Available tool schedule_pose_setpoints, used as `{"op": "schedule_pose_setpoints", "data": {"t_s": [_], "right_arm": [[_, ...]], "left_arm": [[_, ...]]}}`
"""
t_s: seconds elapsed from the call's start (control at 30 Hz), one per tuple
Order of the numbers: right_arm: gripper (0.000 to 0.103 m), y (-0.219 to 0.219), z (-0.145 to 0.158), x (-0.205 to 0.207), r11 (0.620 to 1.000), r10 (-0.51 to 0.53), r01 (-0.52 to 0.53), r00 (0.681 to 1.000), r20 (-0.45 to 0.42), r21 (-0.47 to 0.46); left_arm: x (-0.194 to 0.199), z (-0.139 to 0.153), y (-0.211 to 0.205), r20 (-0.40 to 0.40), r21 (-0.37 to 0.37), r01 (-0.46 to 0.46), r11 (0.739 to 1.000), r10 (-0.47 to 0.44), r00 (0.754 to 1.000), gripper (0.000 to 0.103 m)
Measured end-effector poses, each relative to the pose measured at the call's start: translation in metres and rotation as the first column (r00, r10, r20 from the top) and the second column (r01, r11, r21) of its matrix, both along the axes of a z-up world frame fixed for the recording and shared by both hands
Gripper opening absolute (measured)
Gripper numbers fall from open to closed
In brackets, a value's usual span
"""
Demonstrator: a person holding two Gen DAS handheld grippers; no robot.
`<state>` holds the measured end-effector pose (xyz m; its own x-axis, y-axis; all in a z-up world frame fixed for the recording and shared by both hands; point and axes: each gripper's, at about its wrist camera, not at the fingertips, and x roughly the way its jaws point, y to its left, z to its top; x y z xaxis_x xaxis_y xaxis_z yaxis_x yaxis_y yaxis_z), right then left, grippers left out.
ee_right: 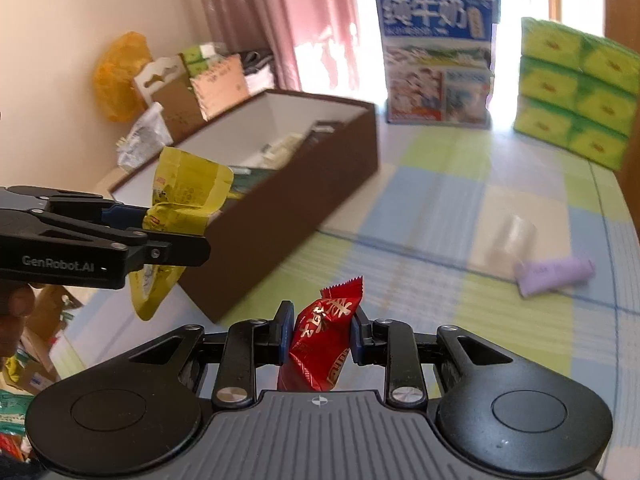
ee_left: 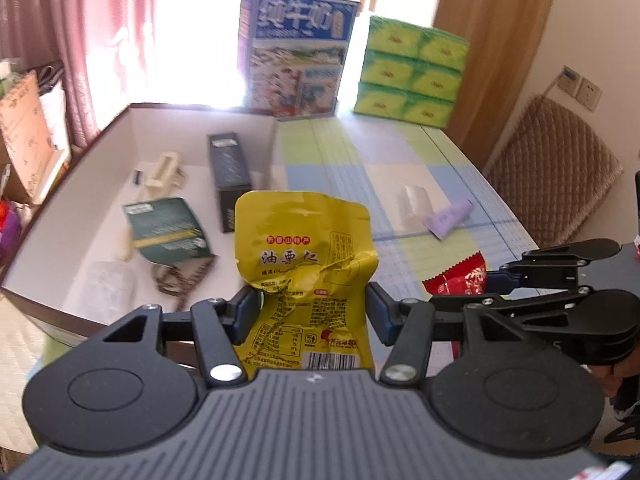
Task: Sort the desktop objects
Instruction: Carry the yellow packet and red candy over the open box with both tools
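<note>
My left gripper [ee_left: 314, 310] is shut on a yellow snack pouch [ee_left: 306, 248], held upright in the air near the front corner of the brown box [ee_left: 60, 296]. From the right wrist view the same left gripper [ee_right: 176, 232] and yellow pouch [ee_right: 184, 188] hang at the left, beside the brown box [ee_right: 304, 208]. My right gripper [ee_right: 320, 334] is shut on a small red snack packet [ee_right: 324, 328], lifted above the checked tablecloth [ee_right: 420, 248]. In the left wrist view the right gripper [ee_left: 492, 280] and red packet [ee_left: 460, 280] show at the right.
Inside the box lie a dark carton [ee_left: 230, 176], a green packet [ee_left: 170, 228], a cream clip [ee_left: 162, 174] and a clear bag [ee_left: 106, 288]. On the cloth rest a purple tube [ee_right: 554, 276] and a clear item [ee_right: 514, 240]. A milk carton [ee_right: 436, 56] and green tissue packs [ee_right: 576, 88] stand at the back.
</note>
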<state>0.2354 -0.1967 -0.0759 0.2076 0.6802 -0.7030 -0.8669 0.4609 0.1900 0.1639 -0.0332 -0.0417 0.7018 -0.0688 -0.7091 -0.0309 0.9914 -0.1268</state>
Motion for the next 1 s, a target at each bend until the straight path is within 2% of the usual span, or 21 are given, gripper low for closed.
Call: {"op": "schedule_pose_setpoints", "data": {"t_s": [0.37, 0.57, 0.77, 1.0], "right_arm": [[0.025, 0.077, 0.03, -0.014, 0.992, 0.086, -0.091, 0.995, 0.058, 0.082], [0.025, 0.122, 0.032, -0.015, 0.988, 0.112, -0.118, 0.991, 0.069, 0.1], [0.025, 0.165, 0.022, -0.012, 0.99, 0.127, -0.132, 0.989, 0.072, 0.059], [0.025, 0.201, -0.007, 0.003, 0.993, 0.115, -0.113, 0.992, 0.056, -0.043]], "left_arm": [[-0.009, 0.022, 0.084, 0.053, 0.037, -0.132, 0.991, 0.13, 0.99, 0.052], [0.001, 0.025, 0.126, 0.053, 0.038, -0.159, 0.987, 0.157, 0.986, 0.052], [0.018, 0.014, 0.149, 0.015, 0.019, -0.134, 0.991, 0.134, 0.991, 0.052], [0.049, -0.014, 0.164, -0.084, -0.01, -0.106, 0.994, 0.104, 0.991, 0.052]]}}
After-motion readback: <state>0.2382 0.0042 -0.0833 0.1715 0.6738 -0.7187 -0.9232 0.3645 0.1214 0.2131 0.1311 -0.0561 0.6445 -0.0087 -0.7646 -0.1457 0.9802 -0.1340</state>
